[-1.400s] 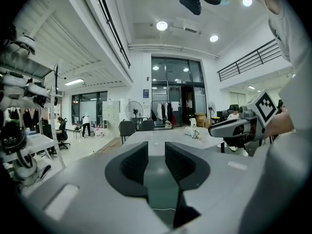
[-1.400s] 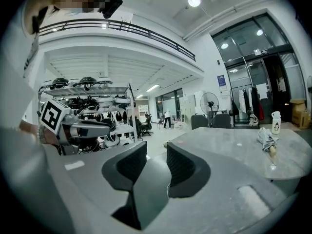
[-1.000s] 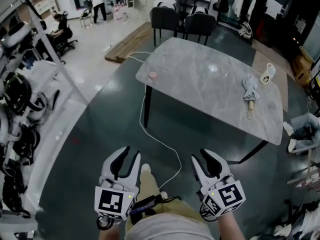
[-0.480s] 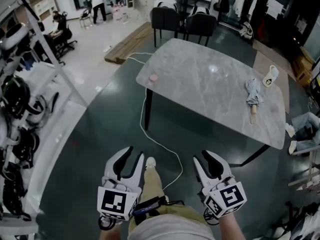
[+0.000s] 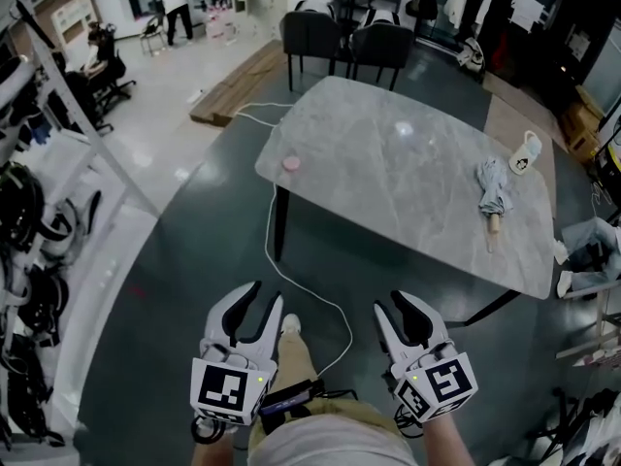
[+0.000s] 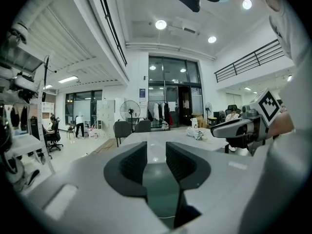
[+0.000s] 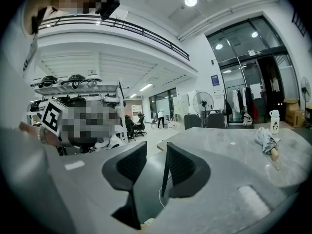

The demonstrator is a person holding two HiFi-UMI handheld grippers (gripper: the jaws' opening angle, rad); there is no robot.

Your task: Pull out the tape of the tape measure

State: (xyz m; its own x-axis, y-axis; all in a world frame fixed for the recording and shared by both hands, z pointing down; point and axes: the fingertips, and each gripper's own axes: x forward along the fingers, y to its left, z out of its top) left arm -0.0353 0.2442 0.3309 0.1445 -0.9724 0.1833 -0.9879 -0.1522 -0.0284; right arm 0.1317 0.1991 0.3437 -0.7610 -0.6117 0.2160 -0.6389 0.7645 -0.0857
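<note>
A: Fingers first. On the left gripper the fingers stand parted and the gap is bare. The right gripper is the same: parted, nothing between.

B: Noted, both empty. What has changed over the last second?

A: In the head view both grippers keep their place low in frame, side by side. The table has slid lower and grown. This reads as the person walking toward it.

B: And the tape measure?

A: Not certain. A small pink round thing lies near the table's left corner, well apart from both grippers. It is the likely candidate but too small to confirm. A folded umbrella and a white bottle sit at the right end.

B: So this is approach only. No tape is pulled and no grasp has begun.
</note>
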